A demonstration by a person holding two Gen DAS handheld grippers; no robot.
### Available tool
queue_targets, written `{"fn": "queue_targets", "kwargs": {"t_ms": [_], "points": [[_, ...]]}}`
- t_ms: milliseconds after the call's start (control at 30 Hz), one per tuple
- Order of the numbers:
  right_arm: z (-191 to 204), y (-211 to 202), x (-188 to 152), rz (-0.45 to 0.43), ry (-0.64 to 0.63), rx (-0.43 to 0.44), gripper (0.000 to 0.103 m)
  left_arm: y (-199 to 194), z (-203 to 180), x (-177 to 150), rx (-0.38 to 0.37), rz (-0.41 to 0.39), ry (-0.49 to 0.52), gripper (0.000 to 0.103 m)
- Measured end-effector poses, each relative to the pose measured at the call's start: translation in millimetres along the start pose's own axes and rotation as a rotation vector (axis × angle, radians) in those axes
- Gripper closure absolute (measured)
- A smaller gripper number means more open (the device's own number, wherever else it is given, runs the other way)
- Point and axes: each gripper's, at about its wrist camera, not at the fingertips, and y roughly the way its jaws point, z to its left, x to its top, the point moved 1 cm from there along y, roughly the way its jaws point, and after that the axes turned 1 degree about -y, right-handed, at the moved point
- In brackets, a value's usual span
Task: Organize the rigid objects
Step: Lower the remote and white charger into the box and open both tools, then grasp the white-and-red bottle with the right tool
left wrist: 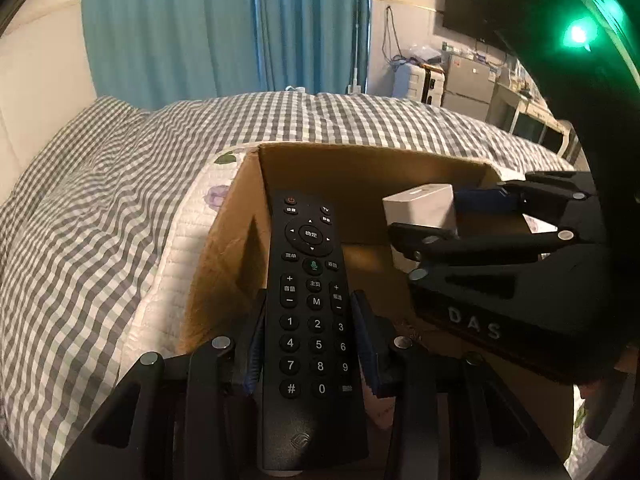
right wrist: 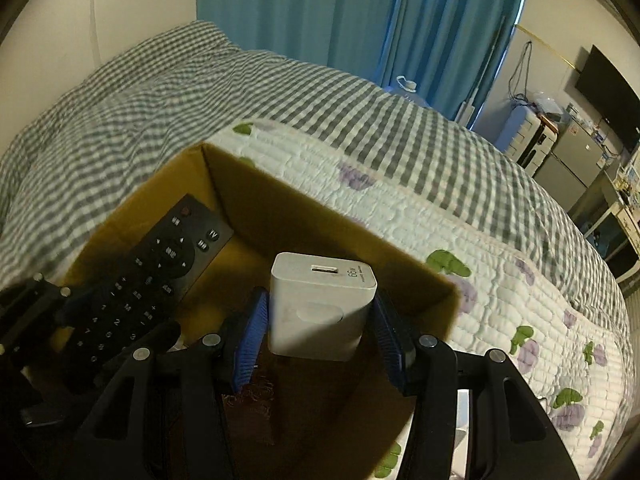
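Note:
My left gripper (left wrist: 310, 332) is shut on a black remote control (left wrist: 312, 308), held lengthwise over the open cardboard box (left wrist: 360, 160) on the bed. My right gripper (right wrist: 320, 320) is shut on a white charger block (right wrist: 320, 304) with a USB port on its end, held over the same box (right wrist: 280, 200). In the left wrist view the charger (left wrist: 420, 210) and the right gripper (left wrist: 452, 216) show at the right. In the right wrist view the remote (right wrist: 152, 272) and the left gripper (right wrist: 100, 320) show at the left.
The box sits on a white quilted floral blanket (right wrist: 480, 248) over a grey checked duvet (left wrist: 100, 208). Teal curtains (left wrist: 224, 28) hang behind the bed. A wall TV (right wrist: 608, 96), a suitcase and a cluttered desk stand at the far right.

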Motion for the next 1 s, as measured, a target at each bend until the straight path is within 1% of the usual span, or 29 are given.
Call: {"fn": "queue_targets", "kwargs": {"t_ms": [33, 100, 167, 200, 300, 333, 367, 433, 500, 567, 633, 733, 800, 867, 933, 1000], "points": [[2.0, 1.1, -1.3, -0.002, -0.006, -0.002, 0.051, -0.1, -1.2, -0.8, 0.011, 0.002, 0.007, 0.061], [1.7, -0.9, -2.9, -0.006, -0.001, 0.009, 0.051, -3.1, -2.6, -0.5, 0.003, 0.001, 0.002, 0.06], [-2.4, -5.4, -4.8, 0.0, 0.031, 0.048, 0.05, -10.4, -2.8, 1.0, 0.005, -0.011, -0.011, 0.047], [-4.8, -9.7, -5.0, -0.004, 0.049, 0.06, 0.046, -14.2, -3.7, 1.9, 0.008, -0.016, -0.013, 0.043], [-17.4, -37.0, -5.5, -0.059, 0.098, 0.069, 0.027, -31.5, -11.0, 5.3, 0.019, -0.026, 0.001, 0.041], [-23.2, -49.5, -5.8, -0.082, 0.114, 0.066, 0.025, -38.3, -15.1, 7.1, 0.03, -0.027, 0.01, 0.041], [-30.0, -62.5, -6.1, -0.101, 0.126, 0.059, 0.023, -44.3, -18.6, 9.2, 0.038, -0.033, 0.017, 0.041], [-44.8, -87.6, -8.2, -0.134, 0.147, 0.041, 0.021, -61.7, -30.5, 15.3, 0.048, -0.053, 0.03, 0.039], [-62.1, -114.9, -12.6, -0.166, 0.167, 0.018, 0.017, -76.2, -42.6, 21.3, 0.04, -0.069, 0.036, 0.036], [-84.7, -150.0, -22.5, -0.206, 0.188, -0.03, 0.012, -92.3, -60.7, 27.8, 0.03, -0.084, 0.044, 0.036], [-102.7, -175.7, -33.4, -0.224, 0.197, -0.077, 0.01, -103.0, -78.2, 33.7, 0.023, -0.093, 0.048, 0.036], [-129.5, -202.2, -54.6, -0.217, 0.211, -0.137, 0.01, -110.7, -103.9, 35.2, 0.006, -0.084, 0.049, 0.036], [-143.4, -209.9, -69.4, -0.194, 0.231, -0.169, 0.01, -111.0, -121.1, 33.3, -0.011, -0.076, 0.049, 0.036], [-160.1, -210.4, -91.4, -0.149, 0.27, -0.204, 0.01, -107.2, -137.3, 30.0, -0.027, -0.065, 0.05, 0.036], [-171.8, -203.3, -111.1, -0.109, 0.302, -0.207, 0.01, -101.1, -151.0, 26.0, -0.034, -0.048, 0.048, 0.036], [-181.0, -190.7, -129.8, -0.067, 0.328, -0.21, 0.01, -90.1, -165.8, 18.7, -0.043, -0.014, 0.05, 0.036]]}}
